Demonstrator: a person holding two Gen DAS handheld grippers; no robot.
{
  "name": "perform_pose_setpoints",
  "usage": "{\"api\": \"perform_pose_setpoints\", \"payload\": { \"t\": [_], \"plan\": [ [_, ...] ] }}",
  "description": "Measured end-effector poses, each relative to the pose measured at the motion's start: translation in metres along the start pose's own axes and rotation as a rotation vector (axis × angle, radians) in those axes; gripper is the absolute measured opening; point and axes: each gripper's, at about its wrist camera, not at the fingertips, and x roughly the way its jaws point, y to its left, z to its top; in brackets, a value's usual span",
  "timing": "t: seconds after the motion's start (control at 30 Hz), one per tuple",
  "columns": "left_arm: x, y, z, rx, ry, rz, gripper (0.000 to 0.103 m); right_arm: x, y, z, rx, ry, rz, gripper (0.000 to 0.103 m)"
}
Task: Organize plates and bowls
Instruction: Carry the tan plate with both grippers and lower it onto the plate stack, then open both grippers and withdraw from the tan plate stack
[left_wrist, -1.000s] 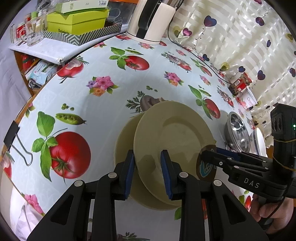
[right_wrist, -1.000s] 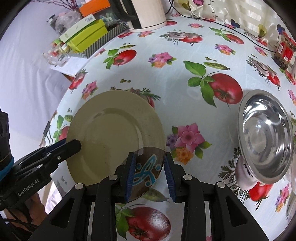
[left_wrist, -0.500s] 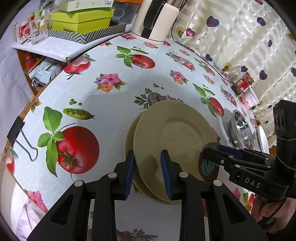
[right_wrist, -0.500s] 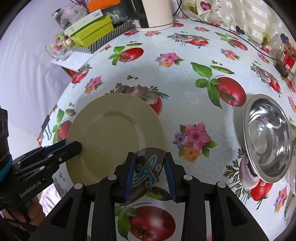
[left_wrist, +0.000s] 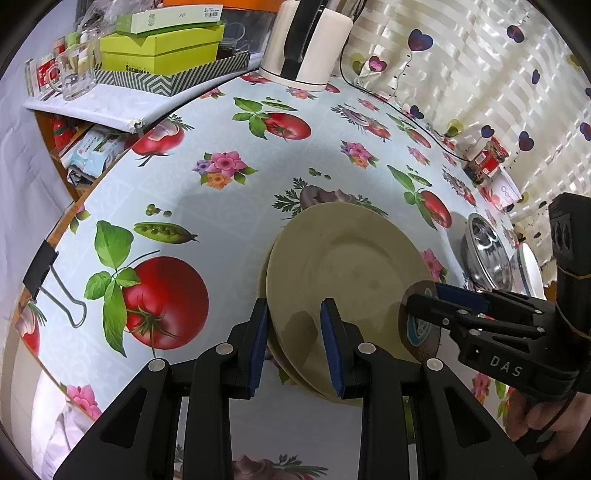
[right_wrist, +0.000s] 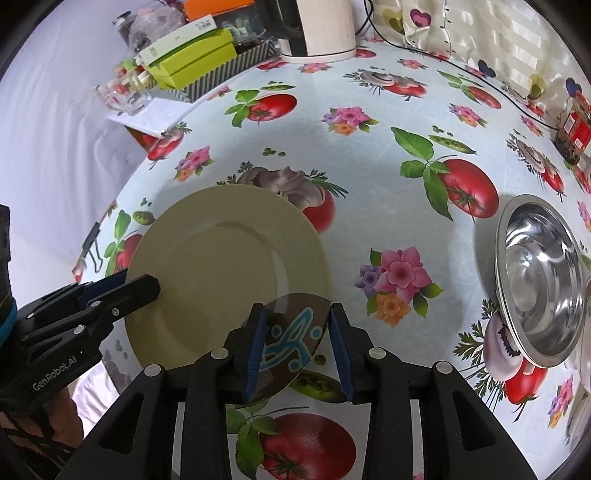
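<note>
On the flowered tablecloth (right_wrist: 369, 184) two beige plates are being brought together: the upper plate (left_wrist: 347, 280) hangs tilted over a lower plate (left_wrist: 263, 295), whose rim peeps out at its left edge. I judge the stacking of these two to be nearly done but not finished, since the upper one is not yet lying flat. A steel bowl (right_wrist: 543, 280) sits well apart to the right, with a white dish (left_wrist: 532, 273) just beyond it, so the bowls seem still unsorted.

The left gripper (left_wrist: 293, 347) stands at a narrow opening with the upper plate's near rim between its blue pads; whether they truly pinch it is hard to tell from this angle. The right gripper (right_wrist: 297, 350) is closed to a narrow gap on a small dark saucer (right_wrist: 291, 339) with a turquoise pattern, held at the beige plate's near edge.
</note>
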Motion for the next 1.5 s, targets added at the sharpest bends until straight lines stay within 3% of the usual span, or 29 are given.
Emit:
{"api": "perform_pose_setpoints", "payload": {
  "t": [0.4,0.9,1.27,1.5],
  "plan": [
    [-0.001,0.006,0.002,-0.008,-0.007,0.000,0.030,-0.013,-0.001,-0.001,0.000,-0.058,0.021,0.035],
    [-0.005,0.007,0.003,-0.004,-0.014,0.002,0.030,-0.013,-0.002,-0.006,0.011,-0.069,0.041,0.033],
    [-0.025,-0.014,0.003,0.043,-0.053,-0.032,0.030,-0.056,-0.015,-0.023,0.037,-0.165,0.059,0.034],
    [-0.027,-0.035,0.003,0.090,-0.050,-0.063,0.030,-0.074,-0.030,-0.039,0.075,-0.189,0.044,0.040]
  ]
}}
